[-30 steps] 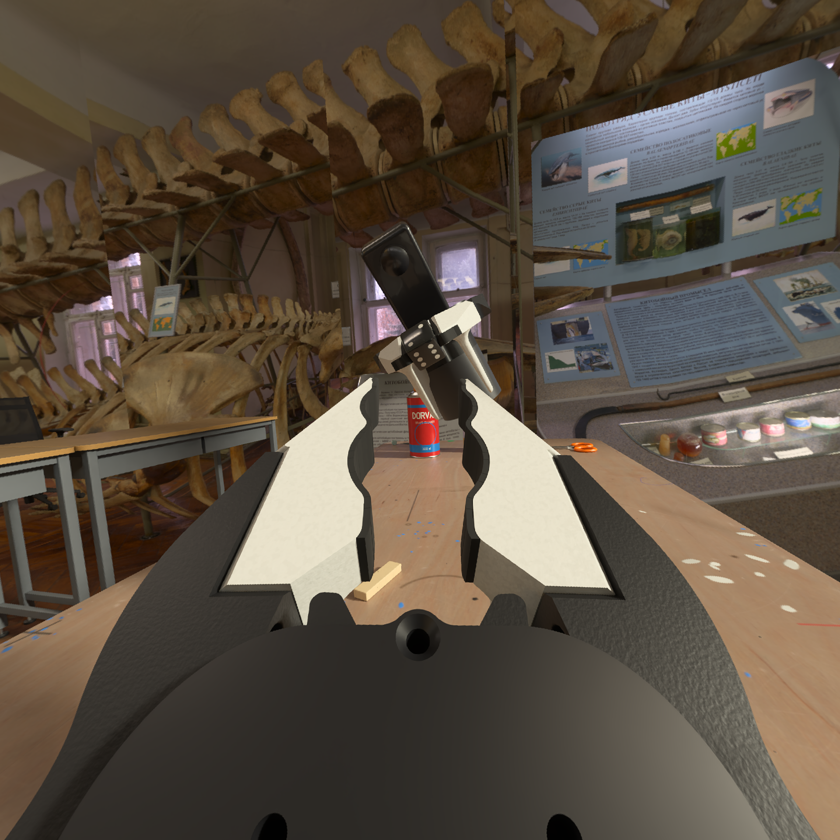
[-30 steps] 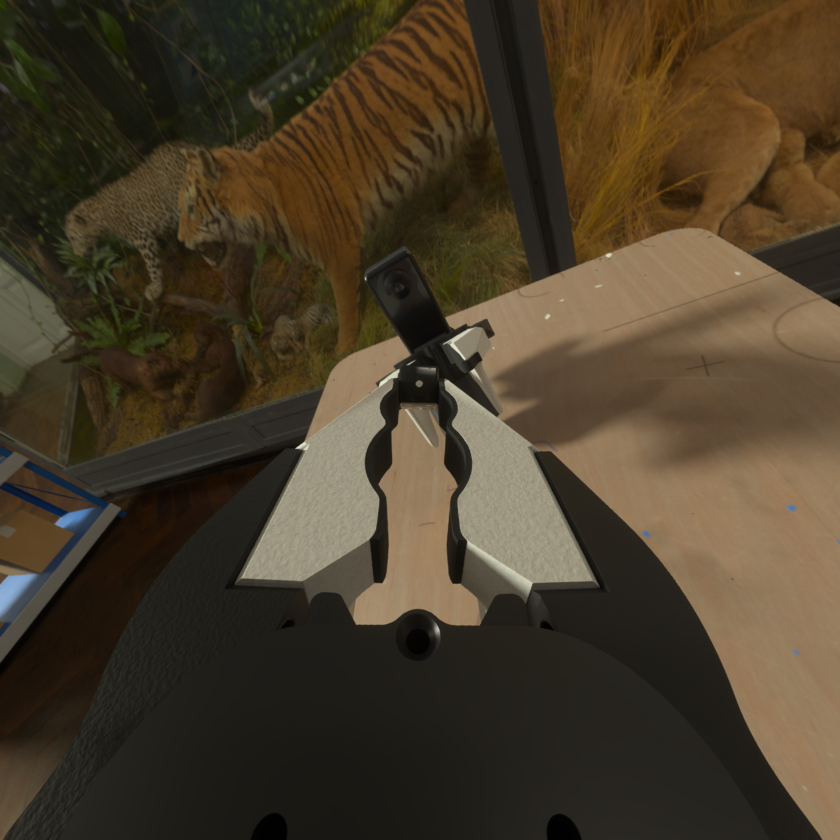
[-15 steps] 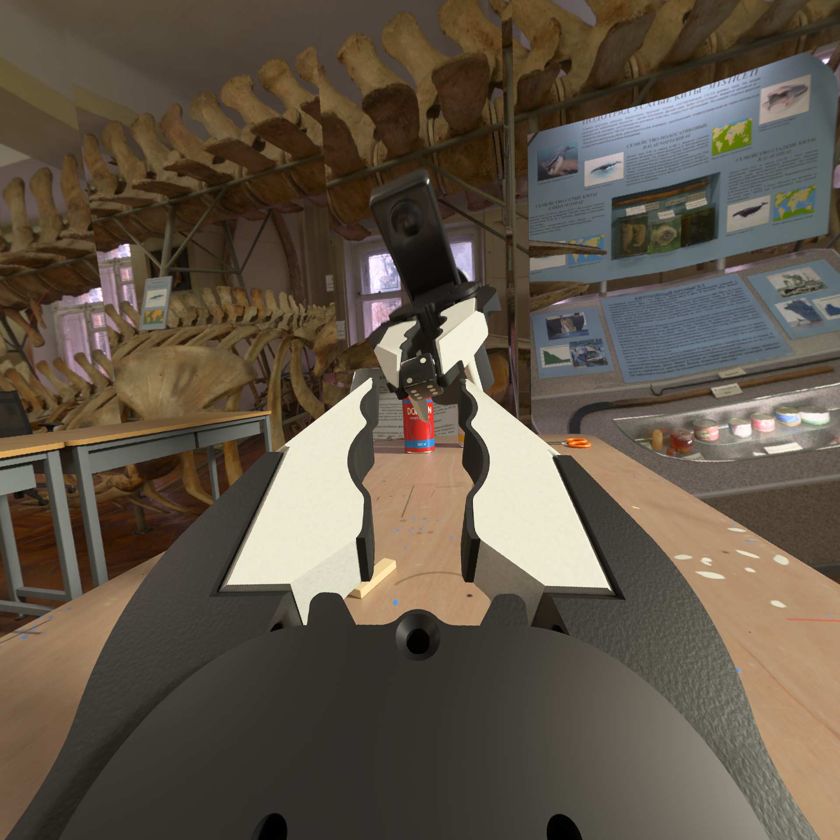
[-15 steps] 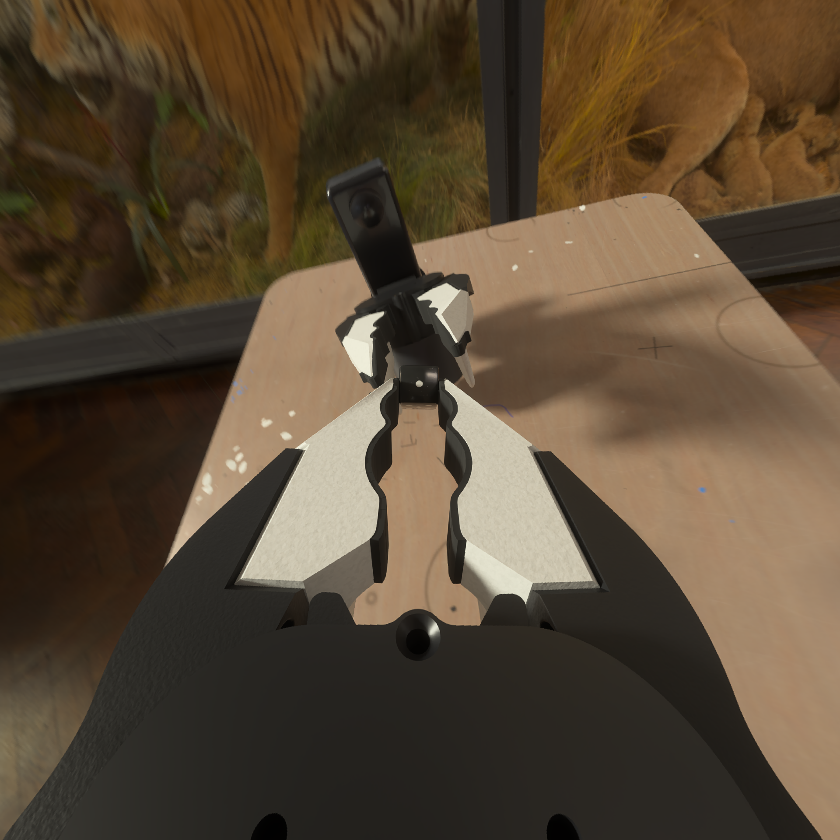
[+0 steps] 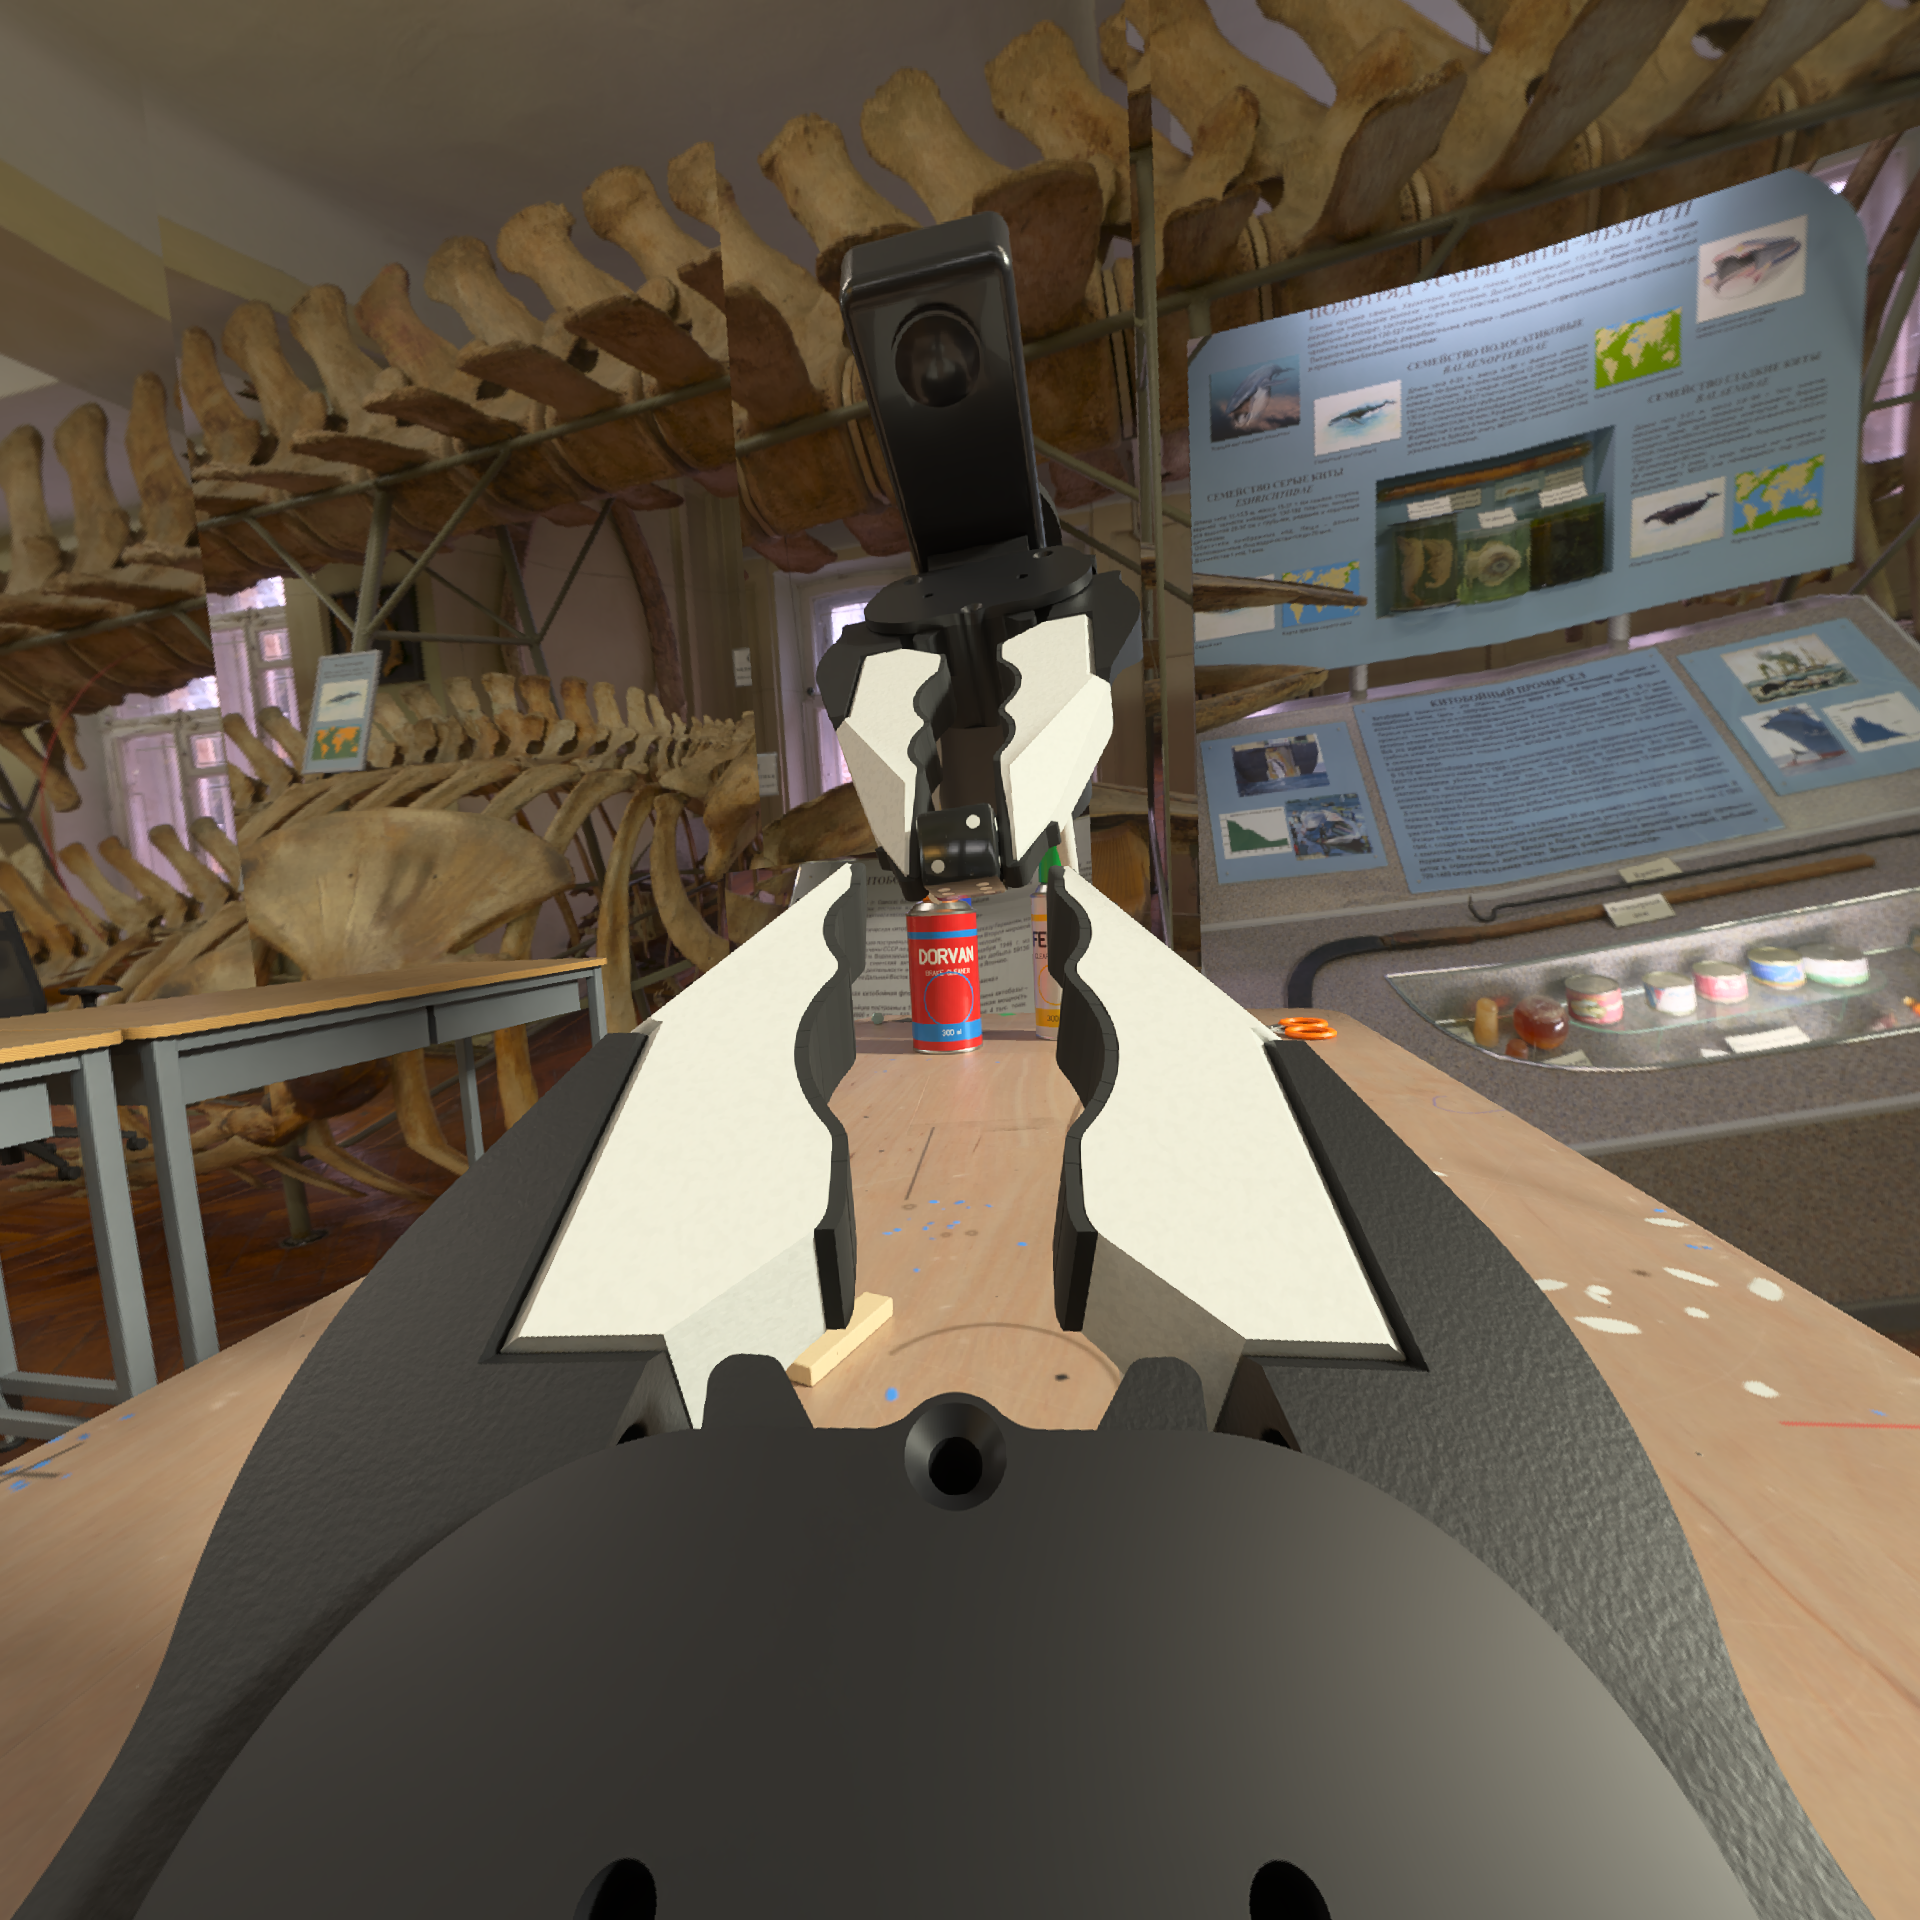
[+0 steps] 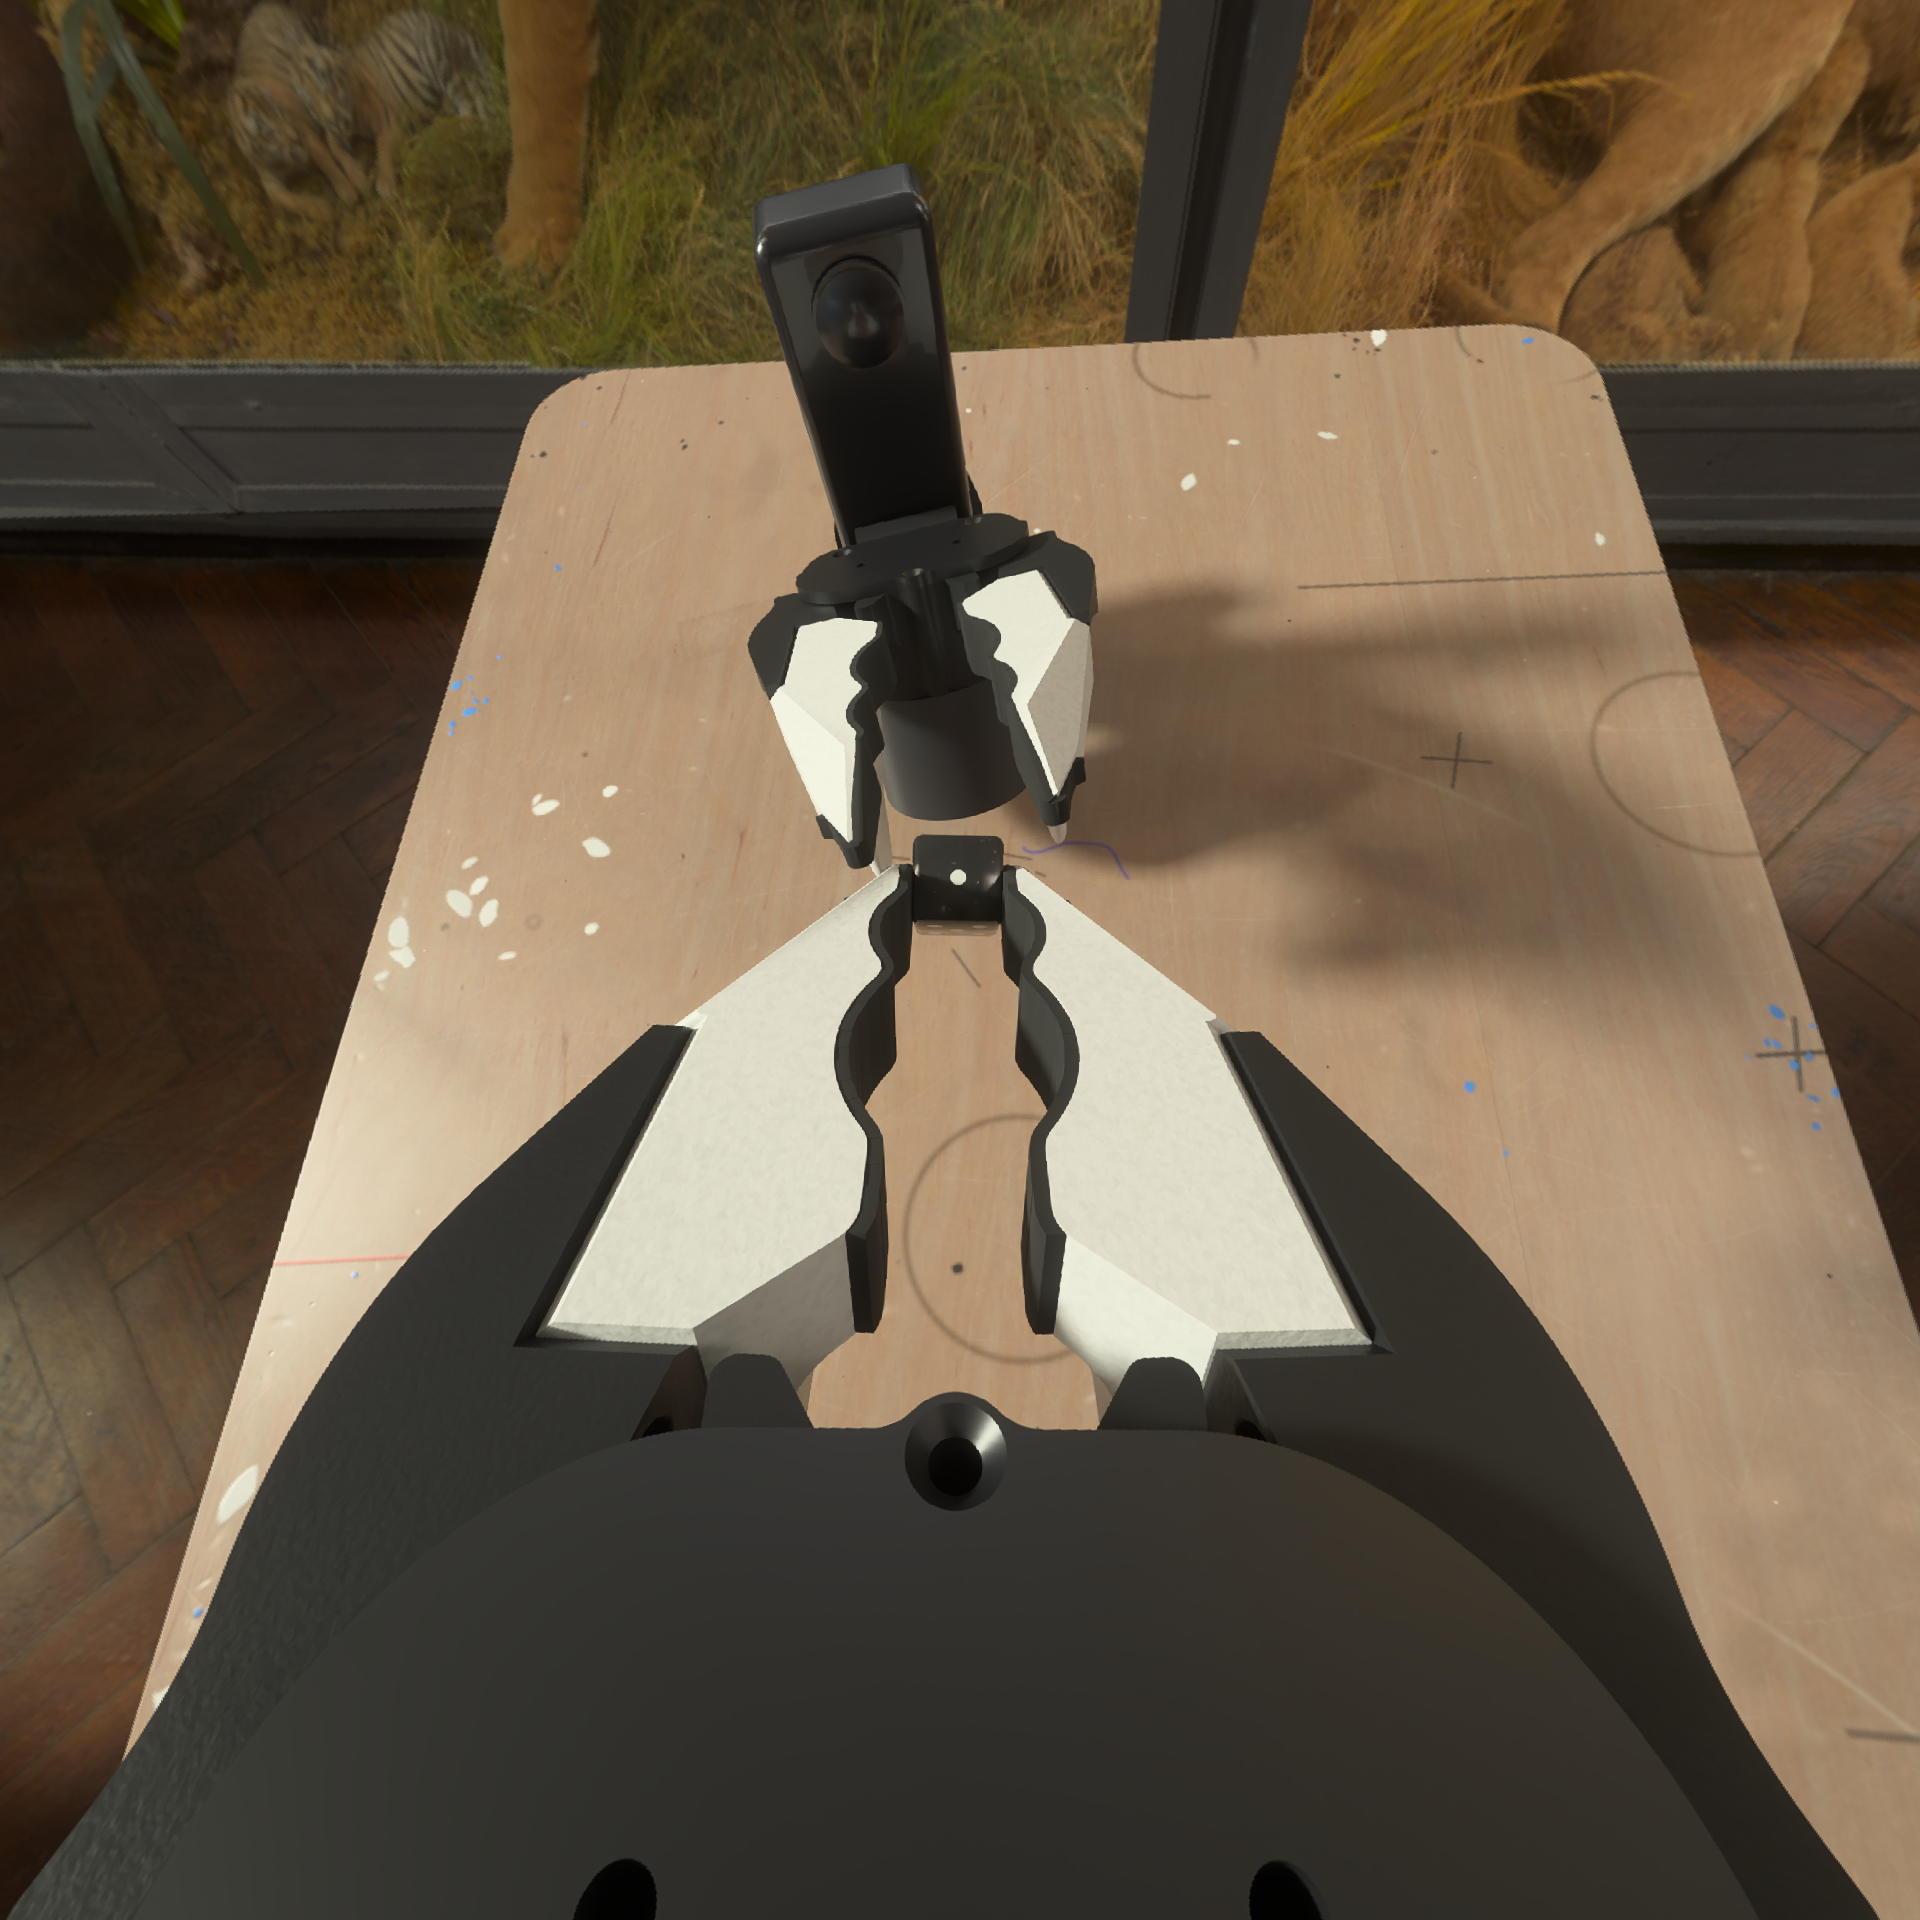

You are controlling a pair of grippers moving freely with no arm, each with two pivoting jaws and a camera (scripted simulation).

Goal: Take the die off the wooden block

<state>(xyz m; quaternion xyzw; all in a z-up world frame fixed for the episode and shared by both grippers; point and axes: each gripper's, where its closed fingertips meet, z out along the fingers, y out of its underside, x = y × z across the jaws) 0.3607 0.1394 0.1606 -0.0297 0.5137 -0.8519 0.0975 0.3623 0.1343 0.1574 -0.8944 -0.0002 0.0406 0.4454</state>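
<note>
Die, black with white pips, clamped between the fingertips of the right gripper, up in the air above the worktop. Seen too from the left wrist view, pinched at the tips of the right gripper, which points down toward the camera. Off the wooden block entirely: that pale little slab flat on the worktop, well below the die and nearer, partly hidden behind the left finger of the left gripper. Left gripper spread wide and empty, tips just under the die but not touching it. Facing the die in the right wrist view, the left gripper again, fingers parted around nothing, tips just beyond the die. Past the die, at the far end of the worktop, a red spray can upright, a paler bottle close beside it, mostly hidden behind a finger. To the right of the can, orange scissors near the worktop's edge. Pale paint flecks and drawn circles scattered across the worktop.
</note>
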